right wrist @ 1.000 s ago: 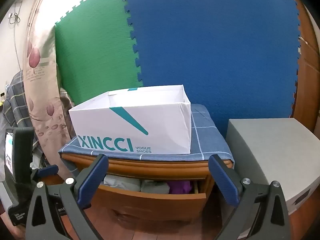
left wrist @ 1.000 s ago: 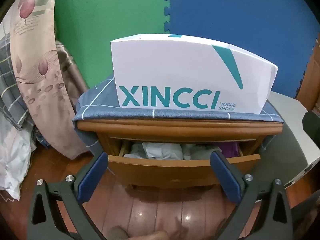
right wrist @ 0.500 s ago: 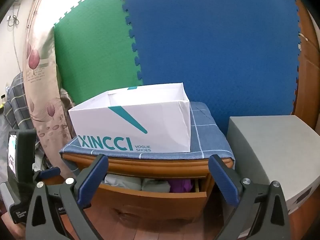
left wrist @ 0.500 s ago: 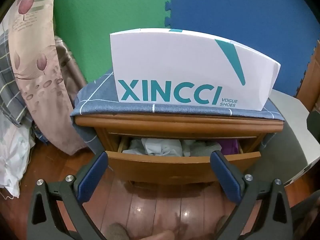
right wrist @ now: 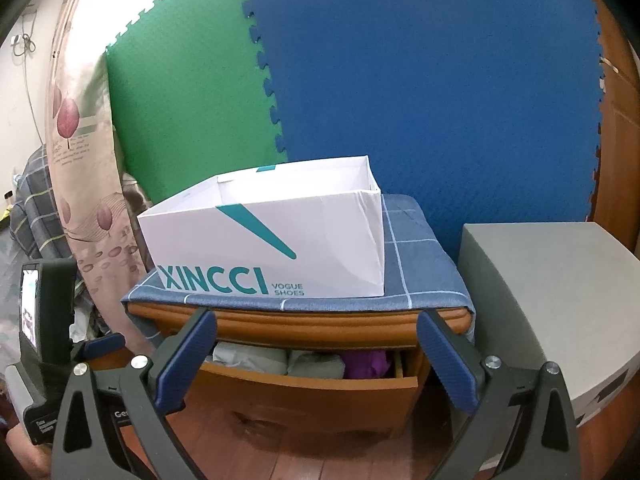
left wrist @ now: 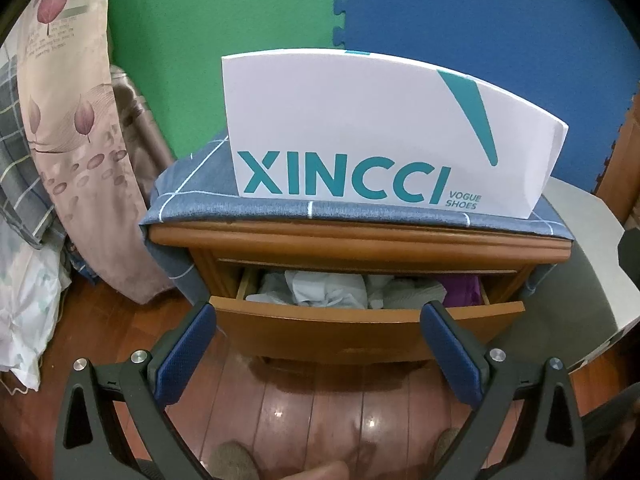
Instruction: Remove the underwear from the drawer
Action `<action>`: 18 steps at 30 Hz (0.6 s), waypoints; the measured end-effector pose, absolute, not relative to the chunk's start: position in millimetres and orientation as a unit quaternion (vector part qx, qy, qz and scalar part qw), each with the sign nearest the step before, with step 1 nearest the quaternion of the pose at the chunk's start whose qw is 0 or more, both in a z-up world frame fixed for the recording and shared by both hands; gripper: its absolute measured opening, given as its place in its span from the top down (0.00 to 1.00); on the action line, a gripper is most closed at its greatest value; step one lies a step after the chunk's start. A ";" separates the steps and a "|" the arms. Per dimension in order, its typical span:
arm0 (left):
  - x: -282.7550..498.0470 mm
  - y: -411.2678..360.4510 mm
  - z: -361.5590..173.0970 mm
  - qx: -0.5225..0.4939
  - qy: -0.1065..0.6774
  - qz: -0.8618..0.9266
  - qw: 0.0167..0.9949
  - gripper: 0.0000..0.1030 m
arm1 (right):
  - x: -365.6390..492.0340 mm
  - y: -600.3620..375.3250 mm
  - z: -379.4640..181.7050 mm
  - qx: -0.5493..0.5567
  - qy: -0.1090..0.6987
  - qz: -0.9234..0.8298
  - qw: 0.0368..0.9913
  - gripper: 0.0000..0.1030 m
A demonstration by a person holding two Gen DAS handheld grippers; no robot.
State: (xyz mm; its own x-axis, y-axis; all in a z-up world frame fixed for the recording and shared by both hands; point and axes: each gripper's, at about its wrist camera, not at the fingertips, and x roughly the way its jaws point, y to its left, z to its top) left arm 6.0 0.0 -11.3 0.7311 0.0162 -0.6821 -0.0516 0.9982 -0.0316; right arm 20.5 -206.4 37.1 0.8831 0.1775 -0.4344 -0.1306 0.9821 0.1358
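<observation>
A wooden nightstand has its top drawer [left wrist: 360,332] pulled open; it also shows in the right wrist view [right wrist: 312,392]. Inside lie crumpled pale underwear [left wrist: 328,288] and a purple piece [left wrist: 464,286] at the right end; the right wrist view shows folded pale pieces [right wrist: 280,362] and the purple one [right wrist: 366,364]. My left gripper [left wrist: 318,344] is open and empty, just in front of the drawer front. My right gripper [right wrist: 316,354] is open and empty, in front of the drawer from the right.
An open white XINCCI shoe box [right wrist: 272,248] stands on a blue checked cloth [right wrist: 416,272] on the nightstand top. A grey cabinet [right wrist: 552,292] stands to the right. Bedding and a flowered curtain [left wrist: 80,128] hang at the left. The floor is wood [left wrist: 320,412].
My left gripper has moved closer to the drawer and a little higher, so more of the contents show. My right gripper has barely moved.
</observation>
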 end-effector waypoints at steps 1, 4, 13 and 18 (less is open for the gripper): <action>6.7 0.3 -11.4 -0.024 0.367 0.019 0.930 0.02 | 19.8 -206.5 36.8 0.053 0.229 0.080 0.969 0.01; 7.4 0.3 -11.9 -0.026 0.369 0.020 0.929 0.02 | 19.5 -207.9 37.2 0.055 0.230 0.081 0.968 0.01; 9.0 0.9 -14.2 -0.027 0.374 0.023 0.927 0.02 | 21.6 -210.1 37.7 0.062 0.236 0.084 0.966 0.01; 9.3 0.3 -15.7 -0.027 0.377 0.025 0.925 0.02 | 22.3 -214.2 38.0 0.070 0.237 0.083 0.965 0.01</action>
State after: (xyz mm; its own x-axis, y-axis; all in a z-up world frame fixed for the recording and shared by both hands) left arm 9.3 0.3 -15.7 0.7143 0.0265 -0.6994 -0.0679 0.9972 -0.0316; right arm 22.3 -214.2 38.0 0.8734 0.1943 -0.4466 -0.1279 0.9763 0.1746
